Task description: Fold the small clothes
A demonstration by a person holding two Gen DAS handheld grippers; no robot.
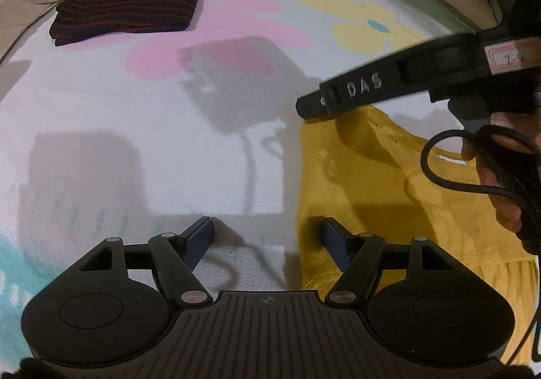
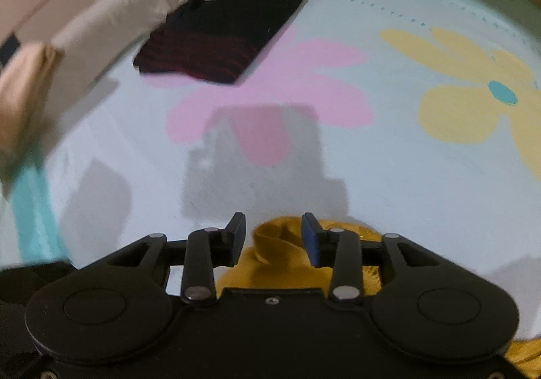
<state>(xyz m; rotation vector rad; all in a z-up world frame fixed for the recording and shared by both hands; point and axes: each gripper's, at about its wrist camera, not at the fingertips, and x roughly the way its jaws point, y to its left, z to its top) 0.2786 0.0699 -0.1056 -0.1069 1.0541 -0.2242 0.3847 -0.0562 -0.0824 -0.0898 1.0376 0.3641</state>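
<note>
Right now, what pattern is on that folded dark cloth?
Thin red stripes on the black folded cloth, clearest in the left wrist view.

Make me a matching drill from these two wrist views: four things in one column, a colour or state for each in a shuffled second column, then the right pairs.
Things:
1. striped garment
2. yellow garment
3. left tongs
4. flower with a teal centre

Colours or states:
A. wide open, nothing between the fingers
B. printed in yellow on the cover
C. folded flat, dark with red stripes
D. mustard fabric, rumpled, not yet folded

Pairs: 1-C, 2-D, 3-A, 4-B
</note>
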